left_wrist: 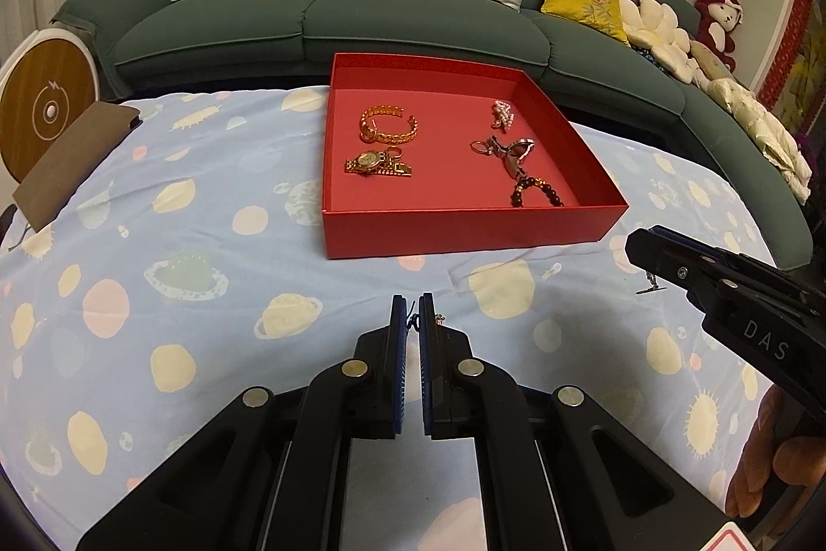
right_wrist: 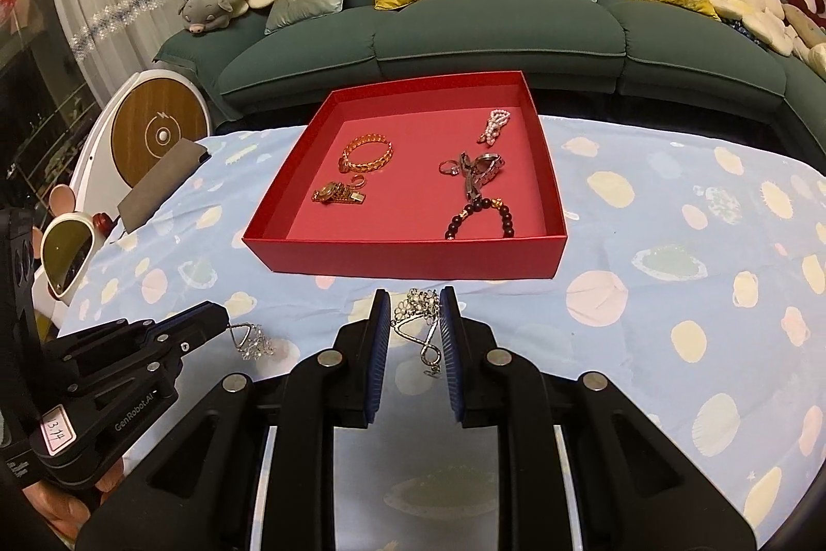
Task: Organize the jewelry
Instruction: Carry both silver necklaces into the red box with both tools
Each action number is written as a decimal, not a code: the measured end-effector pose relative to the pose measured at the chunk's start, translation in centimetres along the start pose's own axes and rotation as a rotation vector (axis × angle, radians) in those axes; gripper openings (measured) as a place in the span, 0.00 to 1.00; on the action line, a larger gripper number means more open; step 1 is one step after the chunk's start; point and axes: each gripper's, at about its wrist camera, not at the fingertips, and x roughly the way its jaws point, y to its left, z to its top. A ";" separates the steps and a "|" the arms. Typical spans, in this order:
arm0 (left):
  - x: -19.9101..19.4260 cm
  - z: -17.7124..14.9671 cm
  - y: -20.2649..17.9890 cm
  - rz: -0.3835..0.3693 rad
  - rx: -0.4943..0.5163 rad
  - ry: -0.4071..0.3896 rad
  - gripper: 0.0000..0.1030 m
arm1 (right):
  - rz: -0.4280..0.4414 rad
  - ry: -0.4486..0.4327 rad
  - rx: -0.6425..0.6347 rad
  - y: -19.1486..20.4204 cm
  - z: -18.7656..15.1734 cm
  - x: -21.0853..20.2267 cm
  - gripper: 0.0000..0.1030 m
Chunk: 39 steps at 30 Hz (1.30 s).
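A red box [left_wrist: 464, 233] [right_wrist: 392, 259] stands on the table and holds a gold bracelet [left_wrist: 388, 126], a gold watch [left_wrist: 377, 163], a pearl piece [left_wrist: 503, 114], a silver clip [left_wrist: 508, 151] and a dark bead bracelet [left_wrist: 537, 192]. My left gripper [left_wrist: 413, 318] [right_wrist: 222, 324] is shut on a silver rhinestone earring [right_wrist: 253, 342], just in front of the box. My right gripper [right_wrist: 415, 334] [left_wrist: 640, 251] is open around a second silver rhinestone earring [right_wrist: 421, 326] lying on the cloth; its hook [left_wrist: 651, 285] shows in the left wrist view.
The table has a light blue planet-print cloth [left_wrist: 180, 241]. A brown pouch [left_wrist: 72, 161] lies at its left edge, by a round white and wood device [left_wrist: 46, 107]. White sunglasses [right_wrist: 64, 254] sit at the left. A green sofa [left_wrist: 413, 19] with cushions stands behind.
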 end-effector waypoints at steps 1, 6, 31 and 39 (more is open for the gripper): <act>0.0 0.2 -0.2 -0.001 0.001 -0.002 0.03 | 0.000 -0.004 0.001 -0.1 0.1 -0.1 0.18; 0.0 0.8 -1.2 -0.002 0.009 -0.016 0.03 | 0.010 -0.019 0.011 -0.4 0.6 -0.6 0.18; 1.1 8.7 0.8 0.049 0.038 -0.052 0.03 | -0.009 -0.032 0.007 -1.6 6.4 1.8 0.18; 5.0 11.3 0.5 0.056 0.042 -0.054 0.03 | -0.019 -0.039 0.002 -1.7 9.6 5.4 0.17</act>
